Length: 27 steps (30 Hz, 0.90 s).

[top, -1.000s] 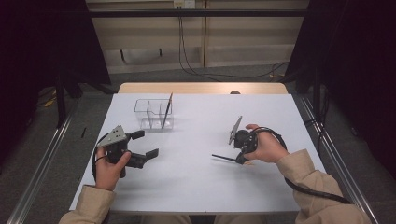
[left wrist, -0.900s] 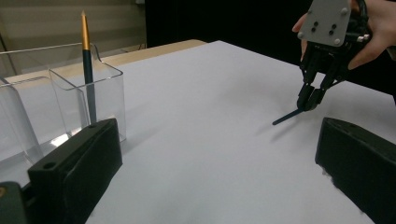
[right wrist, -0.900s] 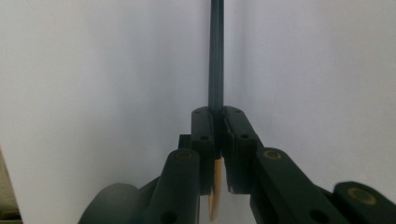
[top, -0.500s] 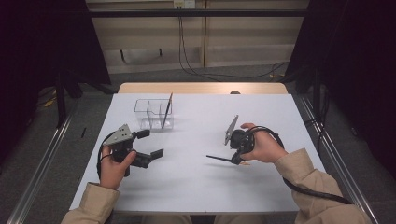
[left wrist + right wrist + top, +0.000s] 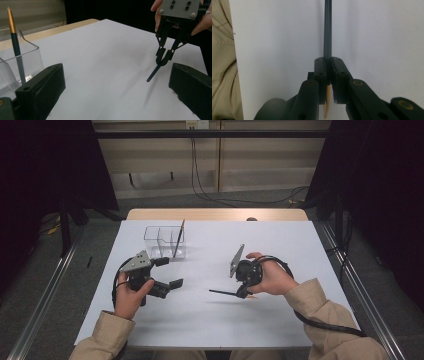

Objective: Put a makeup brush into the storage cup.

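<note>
Above the white table point(image 5: 280, 320), right gripper point(image 5: 243, 288) clamped on dark pencil point(image 5: 226, 293), left gripper point(image 5: 169, 272) wide, well apart.

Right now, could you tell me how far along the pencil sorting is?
Done: one pencil already stands in the clear holder. In hand: the right tongs are shut on a second pencil, held just above the table. The left tongs are open and hold nothing. Left: carry the held pencil to the holder and drop it in.
</note>
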Motion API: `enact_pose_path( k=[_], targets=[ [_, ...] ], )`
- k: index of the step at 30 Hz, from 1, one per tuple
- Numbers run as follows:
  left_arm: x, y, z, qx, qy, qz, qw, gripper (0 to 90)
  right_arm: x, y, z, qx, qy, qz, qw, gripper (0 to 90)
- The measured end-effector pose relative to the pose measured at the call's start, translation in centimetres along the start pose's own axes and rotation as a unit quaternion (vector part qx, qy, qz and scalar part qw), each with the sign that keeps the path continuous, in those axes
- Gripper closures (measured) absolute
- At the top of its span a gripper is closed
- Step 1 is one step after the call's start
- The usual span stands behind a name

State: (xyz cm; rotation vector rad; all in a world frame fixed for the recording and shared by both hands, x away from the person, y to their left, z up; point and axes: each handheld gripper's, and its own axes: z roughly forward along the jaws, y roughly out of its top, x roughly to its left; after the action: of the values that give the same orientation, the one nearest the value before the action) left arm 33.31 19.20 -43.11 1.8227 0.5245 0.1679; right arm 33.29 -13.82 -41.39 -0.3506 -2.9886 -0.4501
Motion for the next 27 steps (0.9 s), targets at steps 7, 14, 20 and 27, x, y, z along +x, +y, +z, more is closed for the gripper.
enact_pose_path(
  k=[7, 14, 20, 27],
  targets=[
    [-0.6, 0.6, 0.9, 0.018, -0.022, 0.011, 0.9995, 0.5, 0.5, 1.1, 0.1, -0.006, 0.004, -0.014, 0.9999, 84.0],
    [-1.3, 1.2, 2.1, 0.048, -0.049, 0.024, 0.9973, 0.6, 0.8, 1.5, 0.1, -0.009, 0.003, -0.025, 0.9997, 83.9],
    [-1.8, 1.6, 3.0, 0.077, -0.066, 0.030, 0.9943, 0.5, 1.2, 1.7, 0.2, -0.007, 0.000, -0.028, 0.9996, 84.0],
    [-2.3, 1.9, 4.4, 0.119, -0.080, 0.038, 0.9888, 0.5, 1.2, 1.7, 0.1, -0.005, 0.003, -0.030, 0.9995, 84.0]
  ],
)
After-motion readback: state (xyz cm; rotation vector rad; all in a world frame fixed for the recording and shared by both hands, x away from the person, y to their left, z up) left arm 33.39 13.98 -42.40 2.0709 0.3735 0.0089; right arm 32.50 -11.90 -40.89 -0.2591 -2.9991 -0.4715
